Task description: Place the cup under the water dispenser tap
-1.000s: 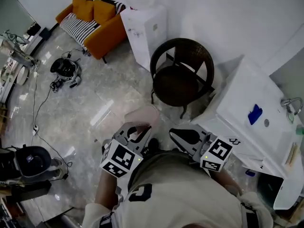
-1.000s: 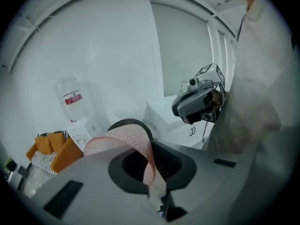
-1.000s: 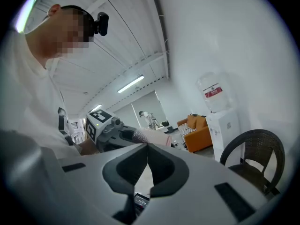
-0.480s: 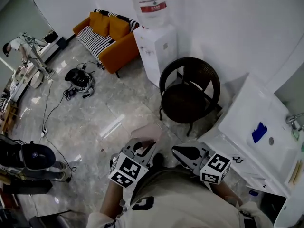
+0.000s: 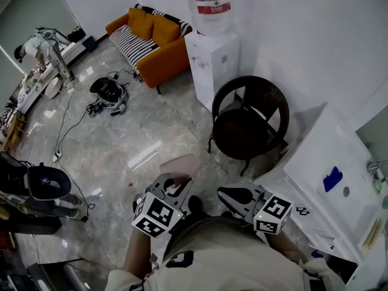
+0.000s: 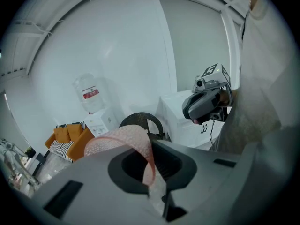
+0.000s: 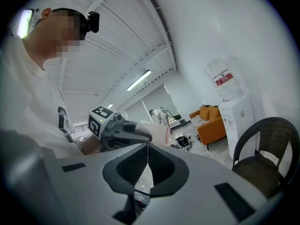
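Note:
A translucent pink cup (image 5: 180, 164) hangs over the floor, its thin wall pinched in my left gripper (image 5: 174, 183). In the left gripper view the cup (image 6: 123, 138) curves up from between the shut jaws of the left gripper (image 6: 152, 168). The white water dispenser (image 5: 213, 53), with a bottle (image 5: 211, 3) on top, stands against the far wall, well beyond the cup; its tap is not visible. My right gripper (image 5: 235, 194) is beside the left one, its jaws shut and empty, as the right gripper view of the right gripper (image 7: 147, 159) shows. That view also shows the dispenser (image 7: 236, 114).
A dark wicker chair (image 5: 250, 116) stands between me and the dispenser, to the right. An orange sofa (image 5: 155, 39) is left of the dispenser. A white counter (image 5: 327, 162) runs along the right. Cables and a device (image 5: 107, 94) lie on the floor; a person (image 5: 41, 46) bends at far left.
The head view has swung toward the dispenser, so its bottle and more of the room now show. The left gripper keeps its hold on the cup; both grippers stay close to the body.

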`<state>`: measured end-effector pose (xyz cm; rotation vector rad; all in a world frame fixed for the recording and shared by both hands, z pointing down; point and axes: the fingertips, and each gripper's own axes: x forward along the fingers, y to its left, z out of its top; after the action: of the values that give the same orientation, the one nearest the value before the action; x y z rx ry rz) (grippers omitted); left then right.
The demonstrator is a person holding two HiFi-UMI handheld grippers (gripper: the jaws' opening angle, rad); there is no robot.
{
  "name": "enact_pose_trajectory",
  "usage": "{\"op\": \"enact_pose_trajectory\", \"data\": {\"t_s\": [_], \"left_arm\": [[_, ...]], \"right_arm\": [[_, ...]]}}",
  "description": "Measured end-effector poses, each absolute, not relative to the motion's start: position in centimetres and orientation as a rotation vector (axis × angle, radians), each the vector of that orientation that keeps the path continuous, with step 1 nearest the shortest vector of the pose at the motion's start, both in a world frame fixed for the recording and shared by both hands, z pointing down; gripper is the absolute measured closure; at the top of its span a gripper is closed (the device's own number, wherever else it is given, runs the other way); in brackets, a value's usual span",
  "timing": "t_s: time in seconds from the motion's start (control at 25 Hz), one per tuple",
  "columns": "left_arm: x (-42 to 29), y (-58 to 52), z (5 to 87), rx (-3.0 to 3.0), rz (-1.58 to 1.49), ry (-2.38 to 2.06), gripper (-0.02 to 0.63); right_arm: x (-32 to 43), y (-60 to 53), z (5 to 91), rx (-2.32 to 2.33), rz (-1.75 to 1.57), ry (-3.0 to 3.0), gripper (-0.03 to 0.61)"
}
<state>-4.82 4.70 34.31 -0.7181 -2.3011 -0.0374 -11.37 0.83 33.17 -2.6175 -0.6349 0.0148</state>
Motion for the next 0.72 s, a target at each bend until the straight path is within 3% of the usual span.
{"op": "enact_pose_trajectory", "data": {"t_s": [0.72], "left_arm": [[8.8, 11.2, 35.1, -0.751, -0.029, -2.381, 0.541]], "right_arm": [[2.0, 9.5, 33.9, -2.593, -0.152, -0.686, 0.551]]}}
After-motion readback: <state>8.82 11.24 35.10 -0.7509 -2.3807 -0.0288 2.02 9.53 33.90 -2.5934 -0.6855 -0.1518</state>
